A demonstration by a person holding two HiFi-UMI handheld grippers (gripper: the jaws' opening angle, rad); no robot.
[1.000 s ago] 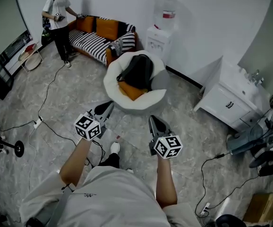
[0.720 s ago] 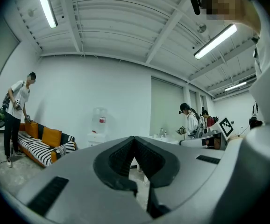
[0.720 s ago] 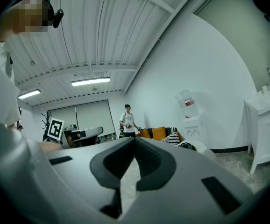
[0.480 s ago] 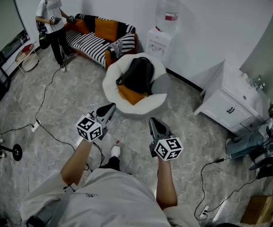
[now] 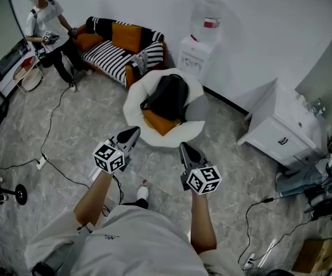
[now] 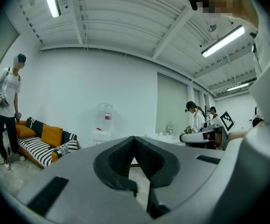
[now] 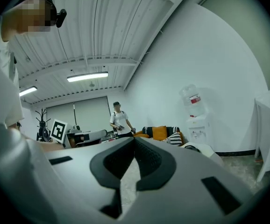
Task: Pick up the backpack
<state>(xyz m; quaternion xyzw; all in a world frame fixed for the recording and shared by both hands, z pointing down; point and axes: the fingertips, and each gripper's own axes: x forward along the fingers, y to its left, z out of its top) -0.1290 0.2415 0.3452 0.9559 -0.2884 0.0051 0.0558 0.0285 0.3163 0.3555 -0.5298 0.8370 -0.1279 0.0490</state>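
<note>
1. Meanwhile, both grippers had been carried forward over the last second. The white round chair [image 5: 132, 105] lay closer to their tips than it had a second earlier, and the striped sofa [image 5: 117, 50] and the standing person [image 5: 46, 25] had slid toward the upper left of the head view.
2. The left gripper [image 5: 132, 132] had its jaws pressed together with nothing between them, as in both earlier head views. The right gripper [image 5: 183, 148] was likewise closed and empty.
3. The black backpack [image 5: 169, 95] lay slumped in the chair on an orange cushion [image 5: 157, 121], ahead of both pairs of jaws and roughly between their two lines. It was beyond the tips and not touched by either.
4. Left of the left jaws the floor carried loose cables. Right of the right jaws, well apart, stood a white cabinet [image 5: 281, 134].
5. Judged from this, the approach was under way and no grasp had begun. The jaws would have to part before either could take a strap or the bag's top, and the remaining gap would have to be closed first.
</note>
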